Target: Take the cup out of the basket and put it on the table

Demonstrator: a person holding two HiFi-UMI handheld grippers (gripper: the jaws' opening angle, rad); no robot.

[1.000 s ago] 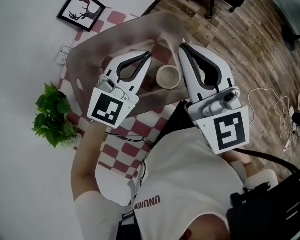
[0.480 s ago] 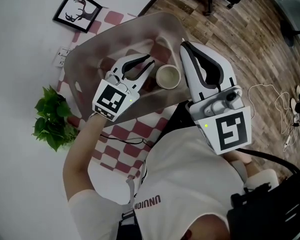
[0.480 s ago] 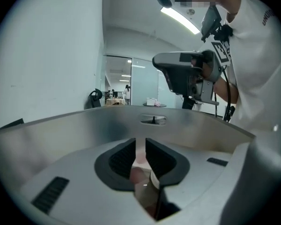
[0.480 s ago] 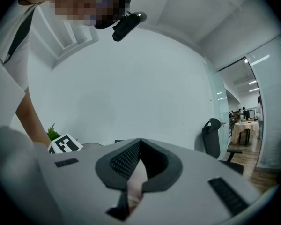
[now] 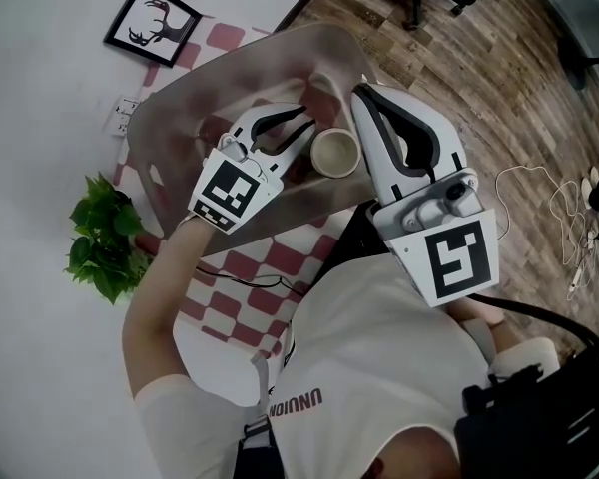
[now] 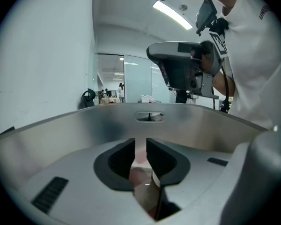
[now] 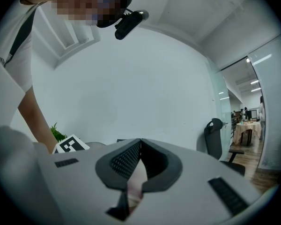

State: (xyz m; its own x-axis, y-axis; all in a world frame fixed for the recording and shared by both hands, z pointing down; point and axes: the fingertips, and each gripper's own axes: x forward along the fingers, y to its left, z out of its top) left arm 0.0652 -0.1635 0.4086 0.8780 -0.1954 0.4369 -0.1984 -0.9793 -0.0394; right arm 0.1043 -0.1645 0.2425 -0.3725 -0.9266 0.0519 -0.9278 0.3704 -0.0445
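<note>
While your right tool (image 5: 359, 90) has hardly moved and stays shut with nothing in it, your left tool (image 5: 305, 120) has slid deeper into the basket (image 5: 210, 68) over the last second. Its tips now sit just beside the cup (image 5: 334, 153). The cup has not moved. It stands upright in the basket, mouth up, between your two tools. Your left tool's jaws are only a little way apart, and nothing is between them. That gap looks too small to go around the cup, so I think you need to open them wider first. No tool holds the cup yet, so the lift has not begun. The cup still has to go out onto the bench (image 5: 230, 302).
</note>
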